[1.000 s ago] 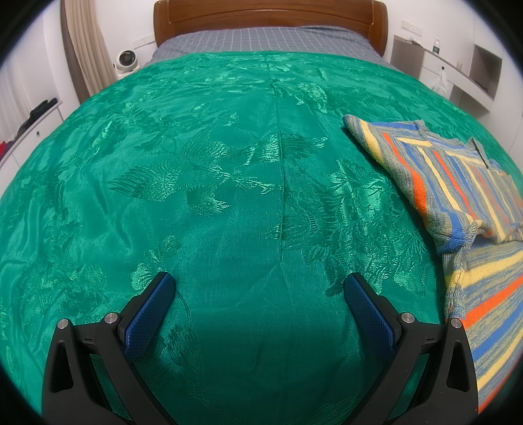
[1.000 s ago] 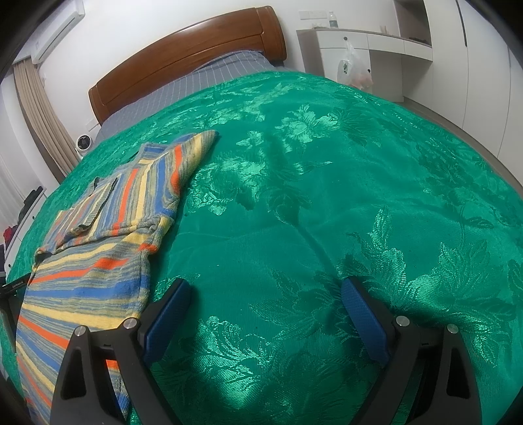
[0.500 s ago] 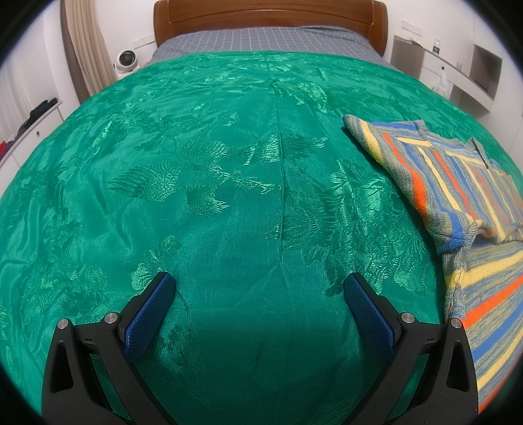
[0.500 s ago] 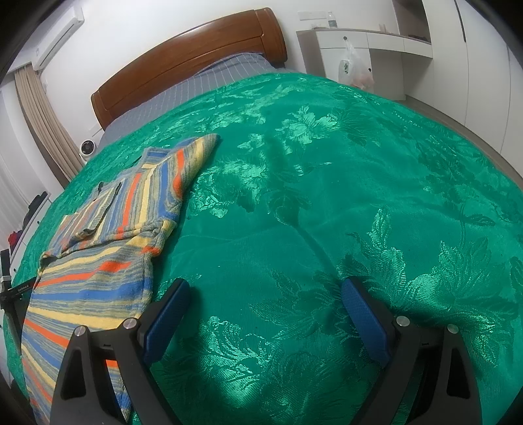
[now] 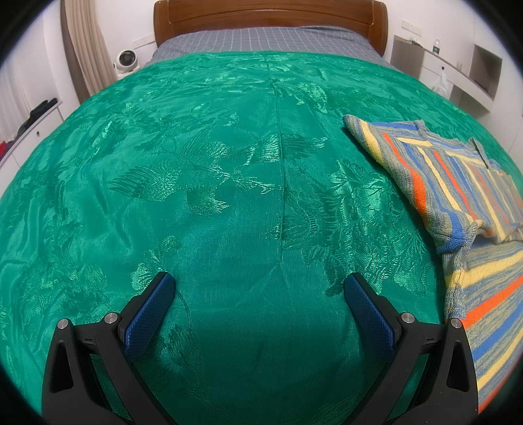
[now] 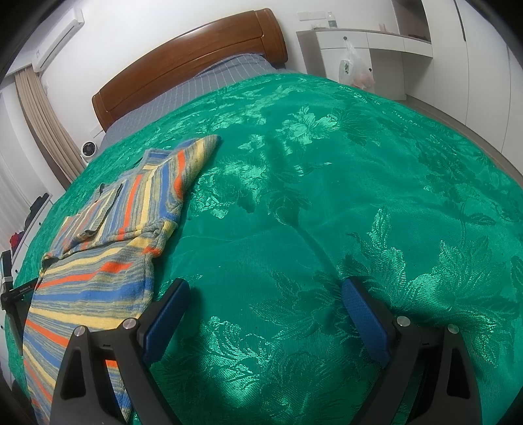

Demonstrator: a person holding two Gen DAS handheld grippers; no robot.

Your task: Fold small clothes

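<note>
Over the green bedspread [image 5: 228,196], nearest the lens, the left gripper [image 5: 260,287] hovers w/ jaws spread wide, nothing between the blue pads [image 5: 148,314], aimed straight up the bed toward the headboard [image 5: 271,13]. The right gripper [image 6: 265,292] is likewise wide apart & empty, tilted so the headboard sits upper left in its view; its left pad is just beside the sweater's hem.

The striped sweater [image 5: 457,183] lies flat on the bedspread between the two grippers, i.e. right of the left gripper, left of the right one [image 6: 108,248], collar end toward the headboard, one sleeve folded across the body.

Further off past the bedspread: grey checked sheet [image 5: 268,37], then headboard. Small print on a black bar at the right-wrist view's left edge is too small to read.
</note>
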